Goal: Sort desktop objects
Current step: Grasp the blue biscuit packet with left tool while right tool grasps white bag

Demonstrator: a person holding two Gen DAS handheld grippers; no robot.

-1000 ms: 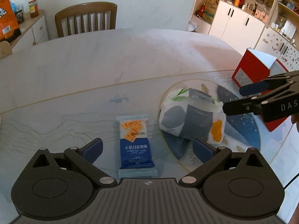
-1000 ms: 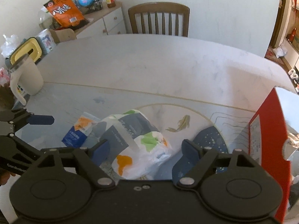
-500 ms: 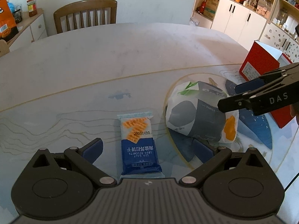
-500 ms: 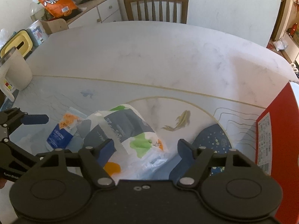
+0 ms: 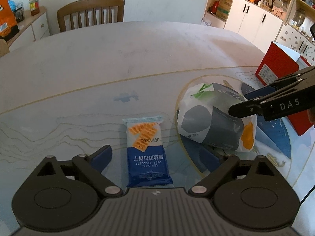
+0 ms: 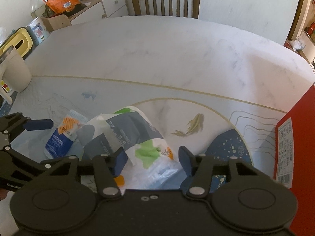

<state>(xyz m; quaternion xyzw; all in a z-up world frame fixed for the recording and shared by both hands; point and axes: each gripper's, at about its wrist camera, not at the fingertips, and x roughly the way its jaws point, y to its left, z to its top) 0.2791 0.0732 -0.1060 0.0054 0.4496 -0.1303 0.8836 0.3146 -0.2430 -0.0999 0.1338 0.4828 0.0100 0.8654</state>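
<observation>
Far left, a cream jug [image 6: 14, 72] stood at the table's [image 5: 137, 59] edge. Next came the left gripper [image 5: 155, 157], jaws wide but closing, straddling the soda biscuit packet [image 5: 146, 151] that lay flat on the patterned mat [image 5: 59, 129]; its blue pads [image 5: 102, 158] were still clear of the wrapper on both sides. Just right of the packet sat the crumpled tissue pack [image 5: 212, 123], white with grey, green and orange patches. Over it the right gripper [image 6: 150, 161] was closing, the near end of the pack between its jaws; the left pad [image 6: 120, 162] looked to be touching the plastic, the right pad apart from it. Far right, a red box [image 5: 279, 74] stood upright near the table's edge. A wooden chair [image 5: 92, 11] waited at the far side.
</observation>
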